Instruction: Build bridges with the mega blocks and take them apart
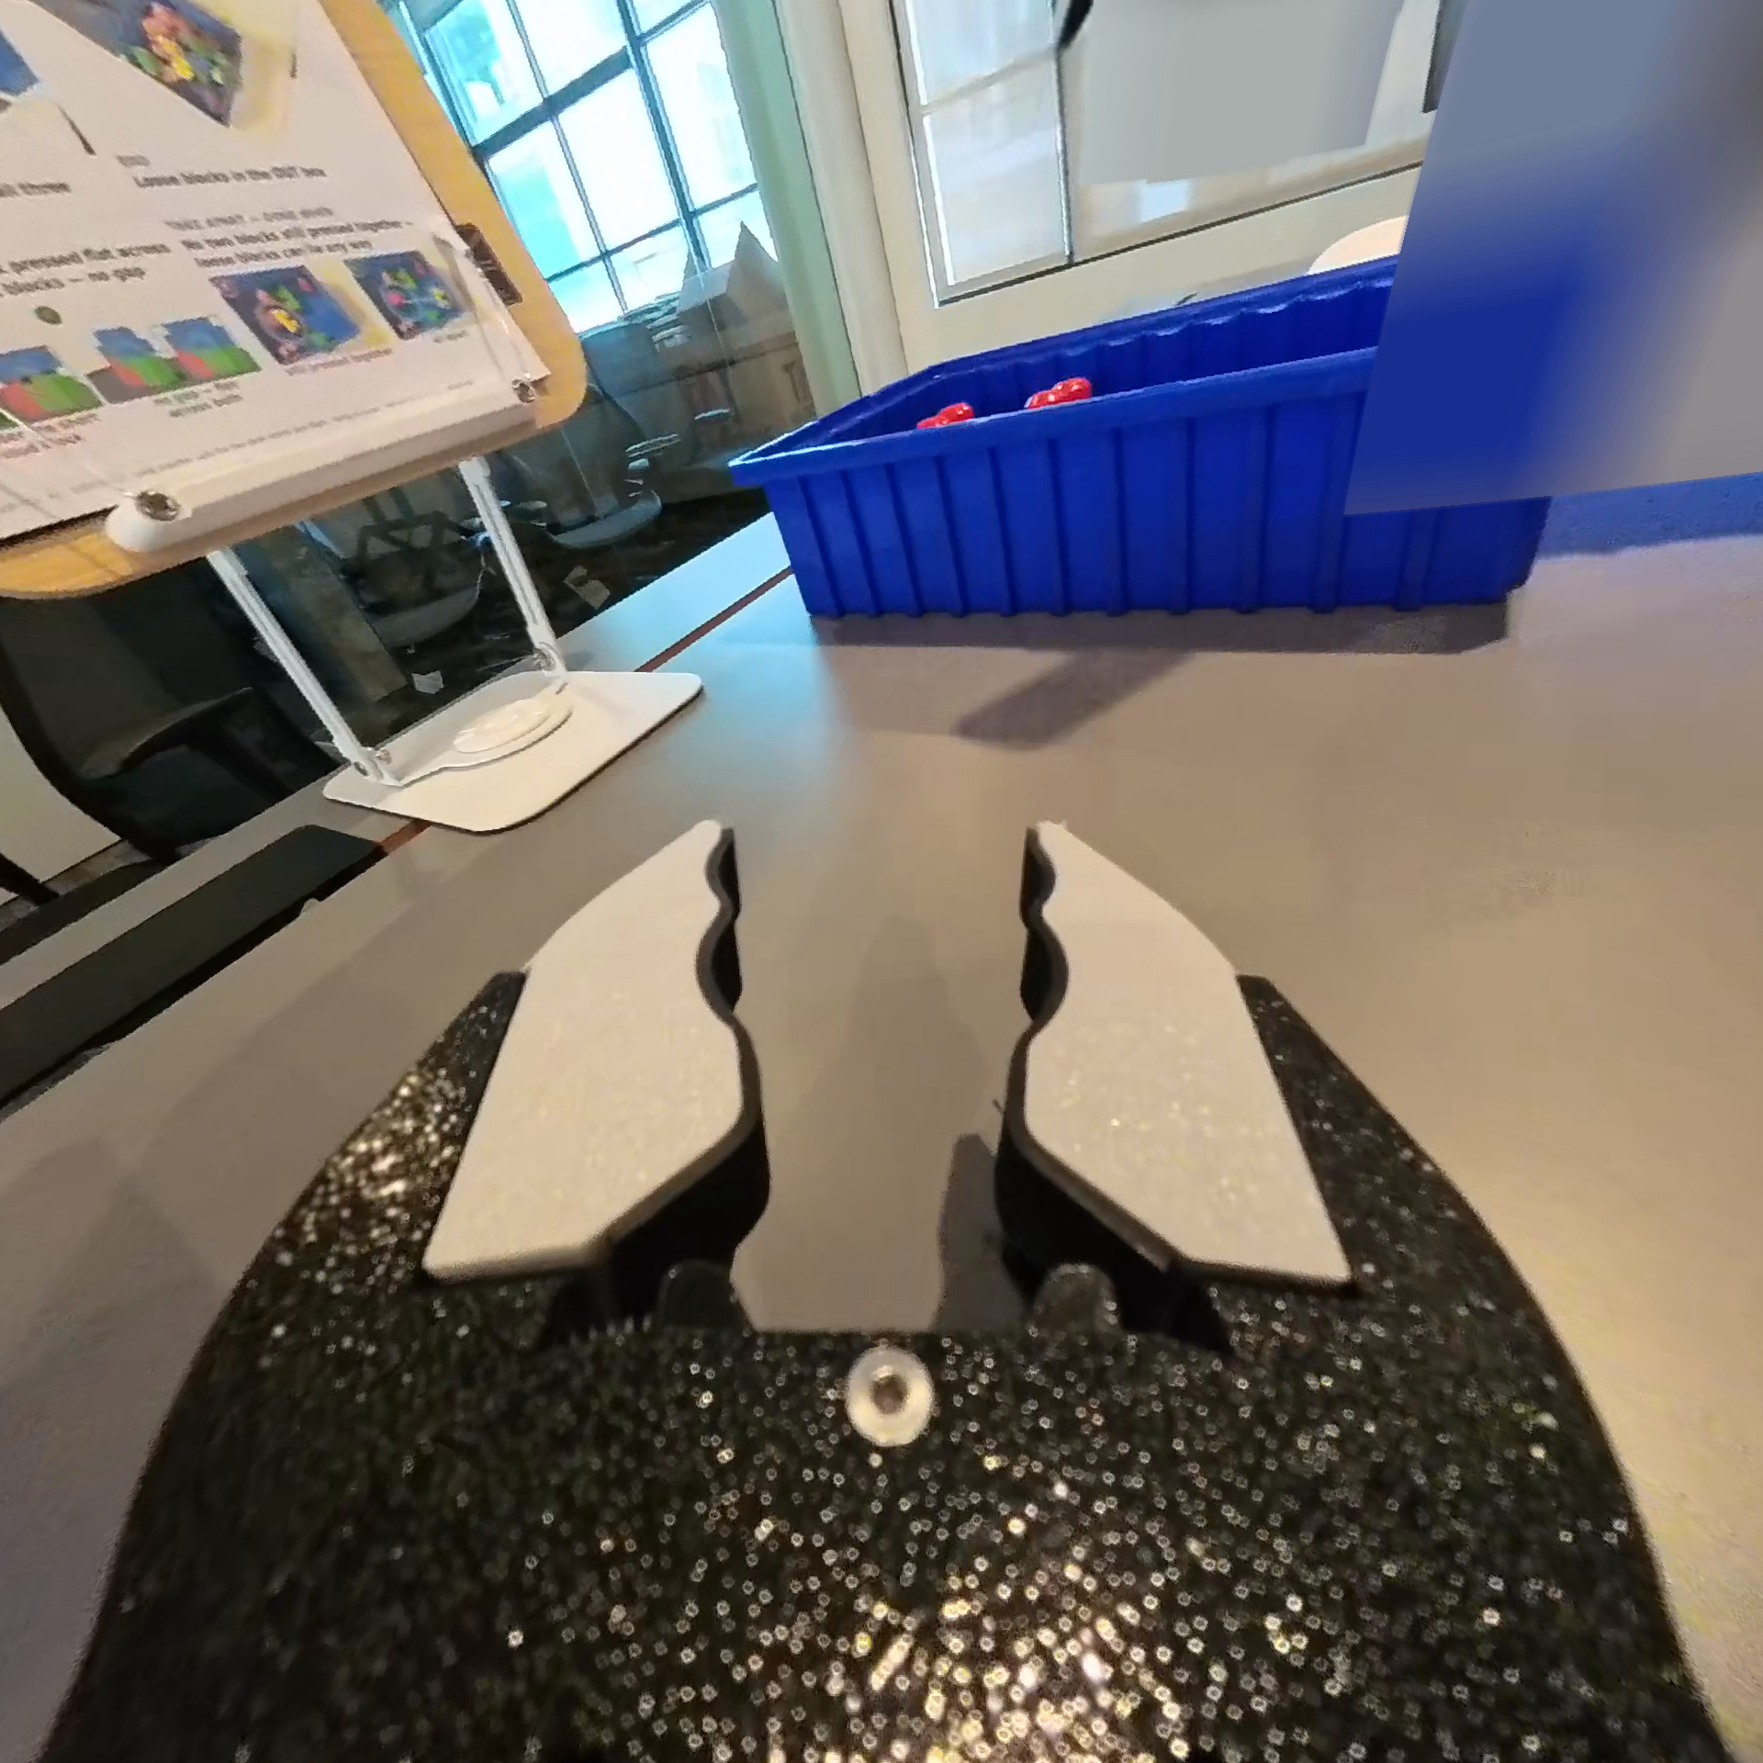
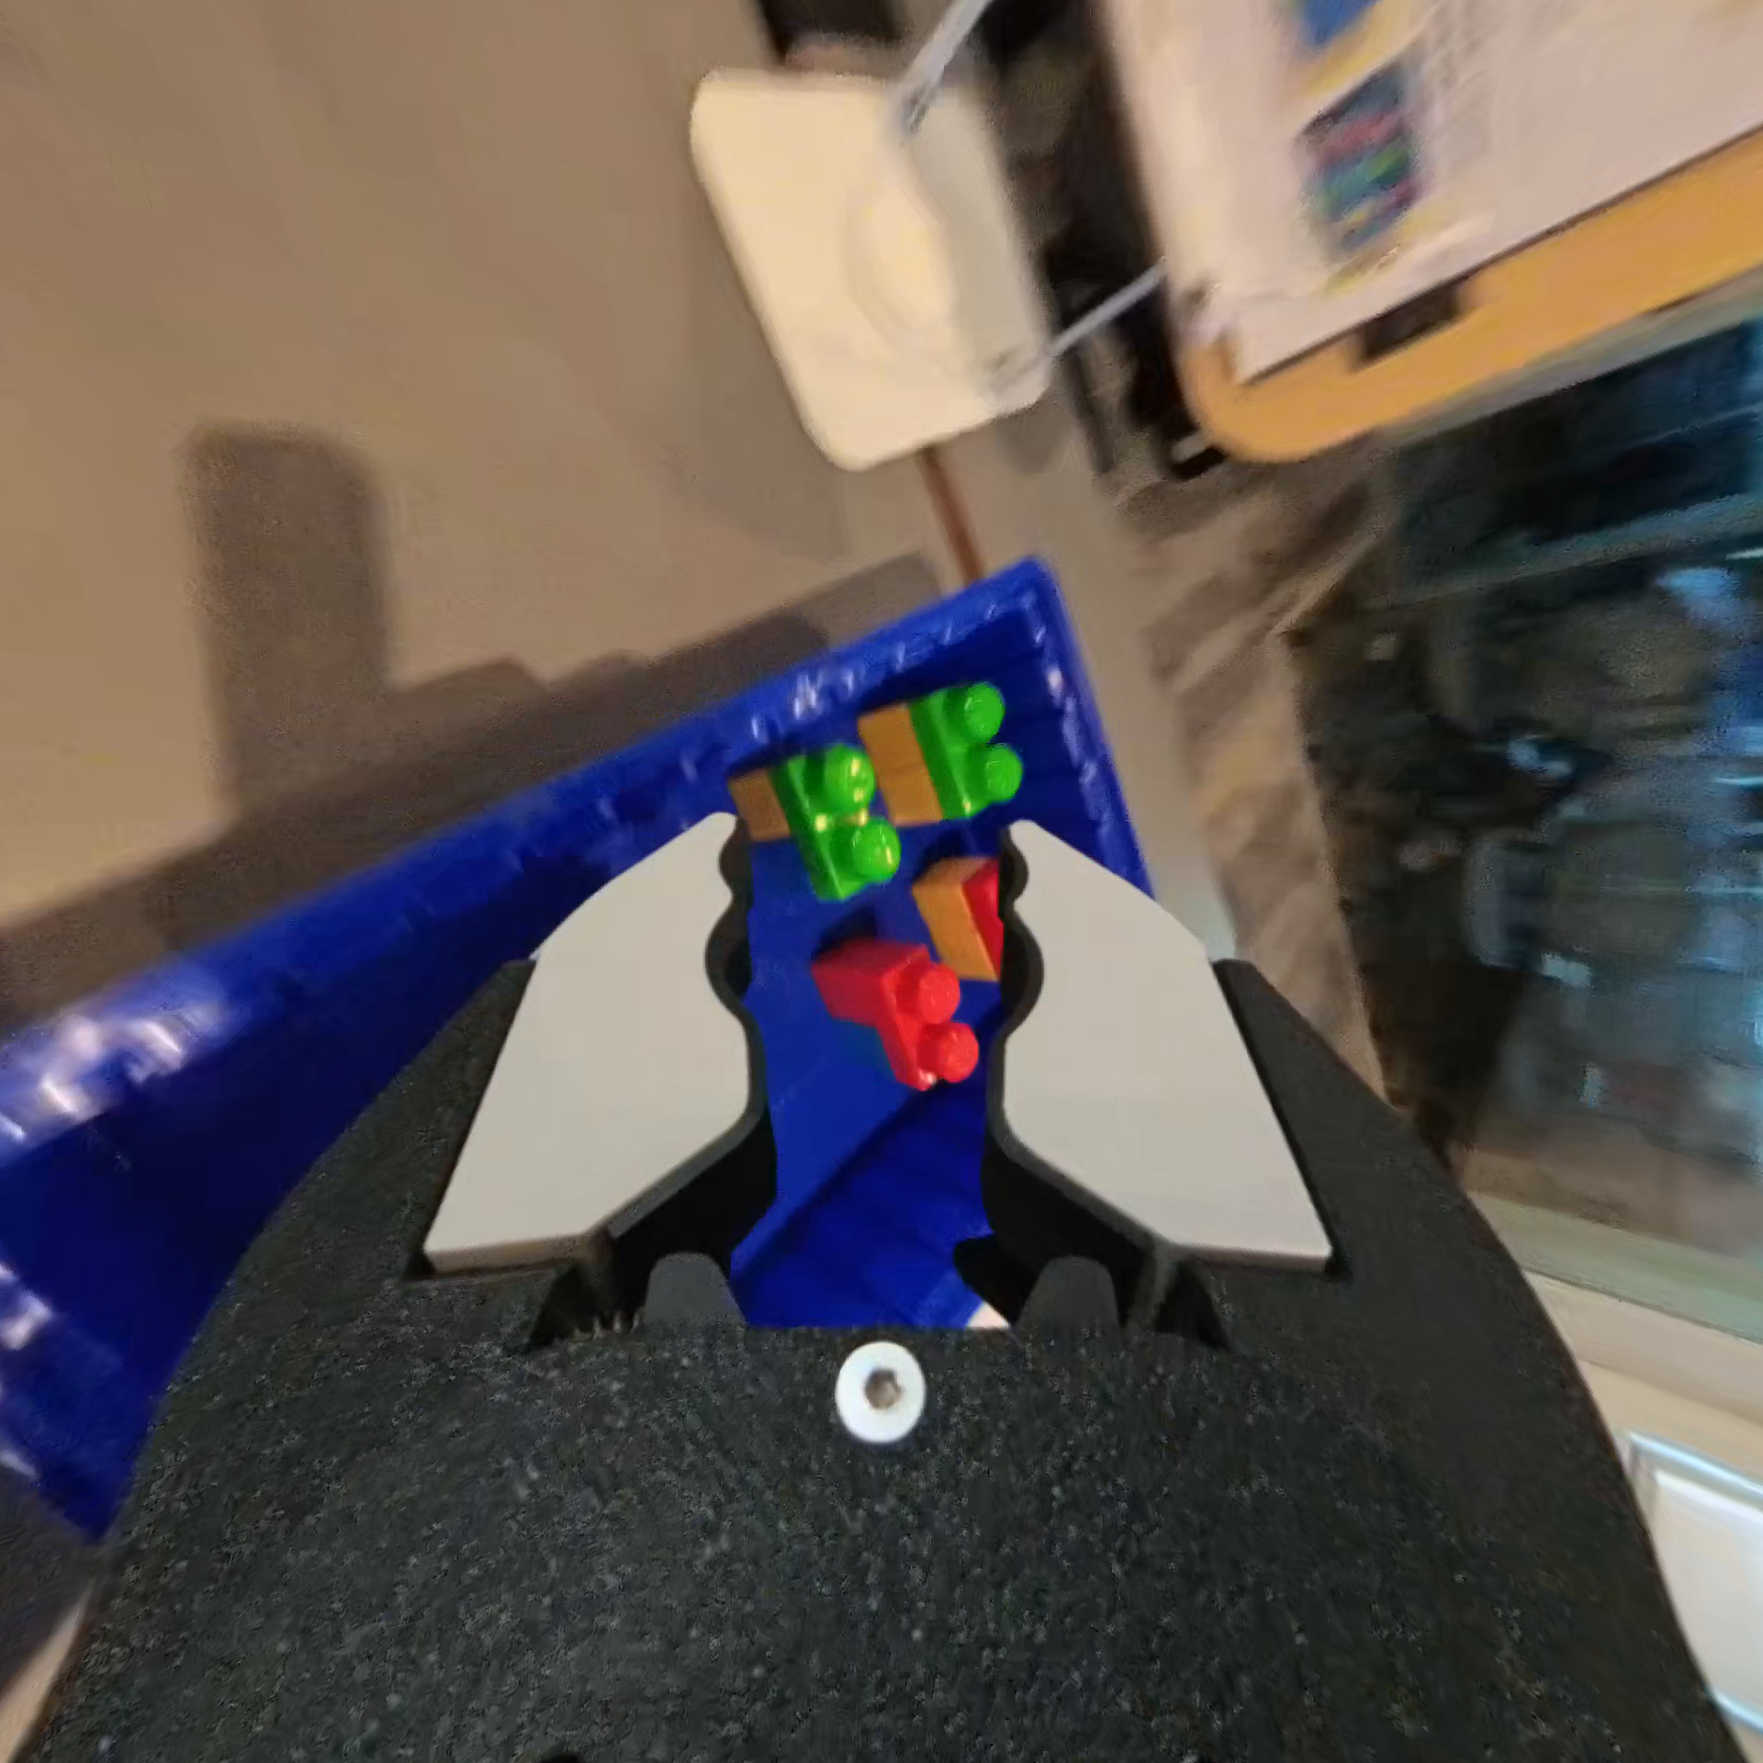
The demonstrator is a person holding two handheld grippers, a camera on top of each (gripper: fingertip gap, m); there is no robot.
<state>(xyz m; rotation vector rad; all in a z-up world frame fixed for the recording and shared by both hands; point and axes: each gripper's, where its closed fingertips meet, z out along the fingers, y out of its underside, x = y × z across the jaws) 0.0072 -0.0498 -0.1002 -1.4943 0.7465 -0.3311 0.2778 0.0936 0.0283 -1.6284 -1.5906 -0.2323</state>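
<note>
My left gripper [image 1: 878,840] hovers over the bare grey bench [image 1: 1240,859], fingers wide and empty. My right gripper [image 2: 868,830], fingers also wide, hangs above the ribbed blue plastic bin [image 2: 286,1002], where loose red and green mega blocks [image 2: 897,1011] lie. I judge no bridge is built yet.

In my right wrist view I count two green blocks [image 2: 840,820] [image 2: 968,749], mid-frame, in one blue bin [image 2: 572,859]. Below them sit two red blocks [image 2: 902,1006] [image 2: 983,902], plus three orange pieces [image 2: 763,801] [image 2: 897,763] [image 2: 954,911]. My left view shows one instruction board [image 1: 238,286], upper left.
</note>
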